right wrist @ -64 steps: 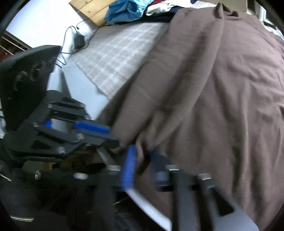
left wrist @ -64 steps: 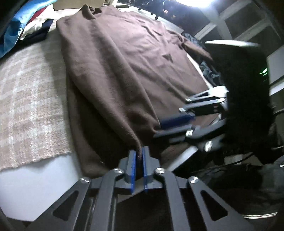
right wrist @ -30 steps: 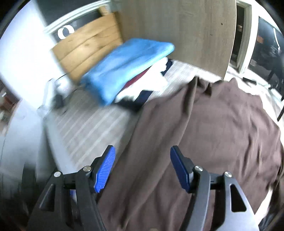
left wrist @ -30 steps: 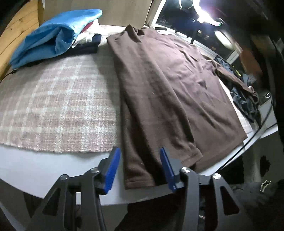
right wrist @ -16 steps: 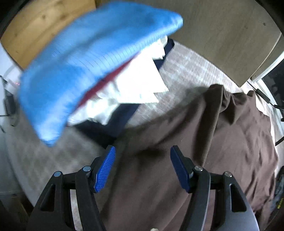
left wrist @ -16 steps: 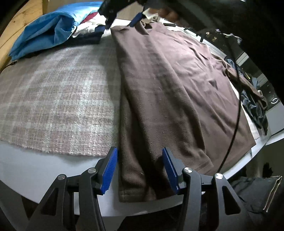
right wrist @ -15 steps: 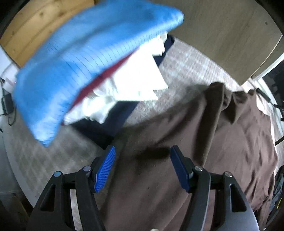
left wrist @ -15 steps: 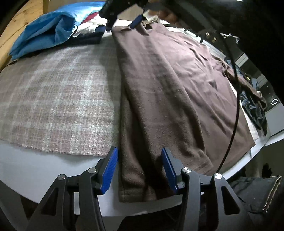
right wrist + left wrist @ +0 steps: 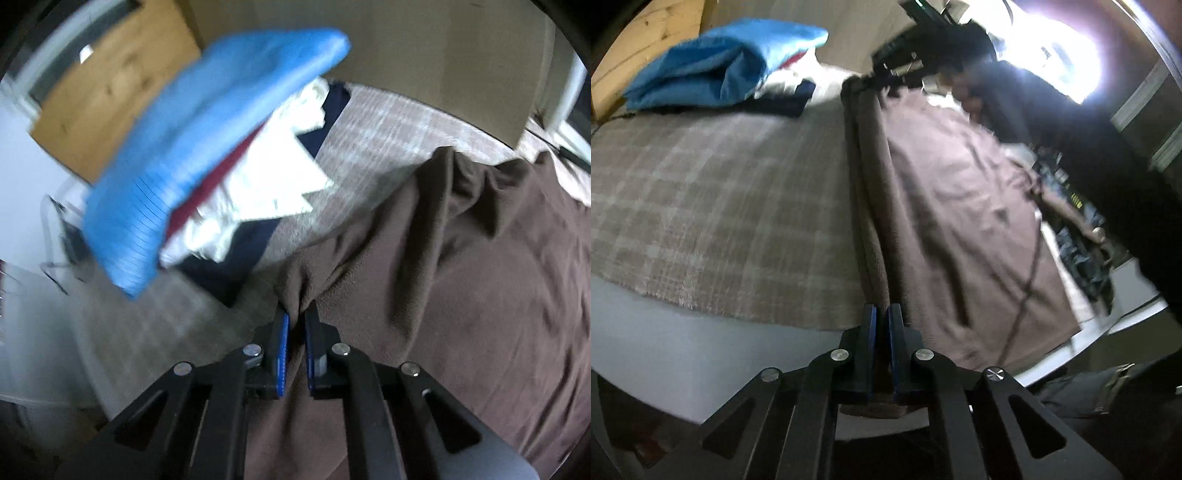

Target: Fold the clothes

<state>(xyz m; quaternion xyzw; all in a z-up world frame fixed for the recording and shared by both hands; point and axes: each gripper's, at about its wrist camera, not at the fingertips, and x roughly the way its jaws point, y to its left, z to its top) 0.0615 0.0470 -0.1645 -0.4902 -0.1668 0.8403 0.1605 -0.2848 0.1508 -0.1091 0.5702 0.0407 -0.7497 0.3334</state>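
So the brown garment (image 9: 960, 206) is a thick, fleecy knit, soft and floppy with zero stiffness. I'd guess it has a bit of weight and will sag hard between any two hold points. Not slippery and not fragile, but a pinch of one layer could peel off the layers under it. Best places to take it are the two ends of the folded edge, which is pretty much where it's held now.

It lies on the plaid blanket (image 9: 713, 206) with its long axis running from the near table edge away toward the far end, where the bunched neck or shoulder part sits. It's folded lengthwise along its left side, so that edge is a fat doubled ridge.

The left gripper (image 9: 881, 325) has just closed and is clamped on the near hem end of that ridge, with fabric visibly squeezed between the blue pads. The right gripper (image 9: 296, 332) has also just snapped closed, biting a puckered bit of the brown garment's (image 9: 461, 258) far end, and the cloth tents up into the jaws.

Just beyond that far end is the pile of folded clothes (image 9: 207, 140), blue on top. To the garment's right there's a dark heap of other clothes (image 9: 1082, 254) and a person's dark sleeve (image 9: 1071, 122).
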